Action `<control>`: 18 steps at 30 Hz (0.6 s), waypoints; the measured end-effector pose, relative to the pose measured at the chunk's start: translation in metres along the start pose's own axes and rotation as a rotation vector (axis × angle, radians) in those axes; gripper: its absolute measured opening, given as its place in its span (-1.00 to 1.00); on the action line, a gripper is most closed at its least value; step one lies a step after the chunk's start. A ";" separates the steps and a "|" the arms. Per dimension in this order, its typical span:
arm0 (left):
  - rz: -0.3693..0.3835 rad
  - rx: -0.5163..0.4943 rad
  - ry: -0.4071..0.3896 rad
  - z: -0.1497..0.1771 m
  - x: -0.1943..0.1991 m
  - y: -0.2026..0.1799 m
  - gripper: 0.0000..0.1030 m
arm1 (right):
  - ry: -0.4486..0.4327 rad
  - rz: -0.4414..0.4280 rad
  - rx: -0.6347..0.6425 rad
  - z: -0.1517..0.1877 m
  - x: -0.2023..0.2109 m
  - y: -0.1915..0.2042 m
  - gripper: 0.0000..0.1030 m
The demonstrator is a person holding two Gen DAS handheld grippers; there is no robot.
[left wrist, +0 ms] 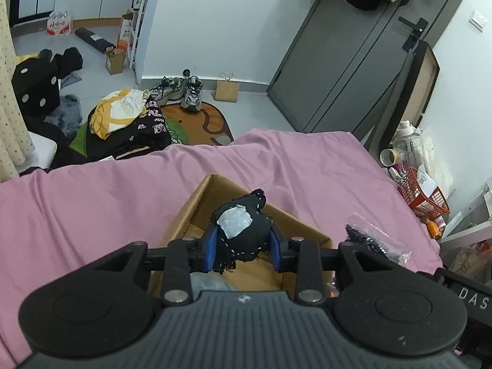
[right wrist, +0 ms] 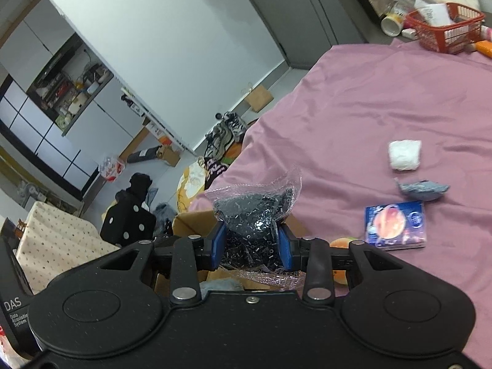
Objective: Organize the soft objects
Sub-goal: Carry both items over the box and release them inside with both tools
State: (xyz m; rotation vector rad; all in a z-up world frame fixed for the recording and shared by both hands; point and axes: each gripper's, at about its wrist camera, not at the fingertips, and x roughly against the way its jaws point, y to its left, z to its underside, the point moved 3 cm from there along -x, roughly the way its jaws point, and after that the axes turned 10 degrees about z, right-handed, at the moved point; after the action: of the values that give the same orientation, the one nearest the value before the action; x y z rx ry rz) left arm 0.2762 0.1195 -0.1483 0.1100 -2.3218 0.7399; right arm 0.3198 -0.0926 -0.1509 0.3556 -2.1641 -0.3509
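Jaws of the left gripper (left wrist: pixel 244 247) are clamped on one black pouch (left wrist: pixel 243 230) above the cardboard box (left wrist: pixel 196 203). Right gripper (right wrist: pixel 252 247) grips one bead bag (right wrist: pixel 253 215). Only the right view shows three loose items: white wad (right wrist: pixel 404 155), grey cloth (right wrist: pixel 422 189), blue packet (right wrist: pixel 395 224), all on the pink bed (right wrist: pixel 353 107).

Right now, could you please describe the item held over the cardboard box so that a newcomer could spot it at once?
Start at the pink bedsheet and find the open cardboard box on it. Above the box, the left hand-held gripper clamps a black cloth bundle. Unlike the clear bag of dark beads in the right hand-held gripper, it has white stitching and a white patch.
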 end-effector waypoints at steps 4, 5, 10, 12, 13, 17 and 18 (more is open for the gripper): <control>-0.025 0.022 -0.022 -0.002 -0.004 0.008 -0.24 | 0.027 -0.002 0.004 0.002 -0.013 0.006 -0.31; -0.034 0.025 -0.034 -0.003 -0.004 0.009 -0.20 | 0.031 -0.001 0.004 0.003 -0.015 0.008 -0.31; -0.008 0.054 -0.055 -0.005 -0.003 0.015 -0.12 | 0.056 -0.003 0.018 0.005 -0.026 0.018 -0.30; 0.000 0.059 -0.059 -0.005 -0.002 0.017 -0.12 | 0.060 -0.003 0.022 0.006 -0.030 0.021 -0.30; 0.004 0.060 -0.060 -0.005 -0.001 0.018 -0.12 | 0.062 -0.003 0.023 0.005 -0.032 0.022 -0.30; 0.007 0.088 -0.067 -0.007 0.003 0.023 -0.12 | 0.066 -0.005 0.018 0.006 -0.034 0.027 -0.30; -0.006 0.089 -0.076 -0.008 0.006 0.025 -0.11 | 0.066 -0.008 0.019 0.005 -0.035 0.030 -0.30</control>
State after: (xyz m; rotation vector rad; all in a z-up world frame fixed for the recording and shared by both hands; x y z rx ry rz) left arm 0.2701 0.1454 -0.1516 0.1880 -2.3587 0.8495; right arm 0.3314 -0.0517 -0.1682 0.3818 -2.1032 -0.3191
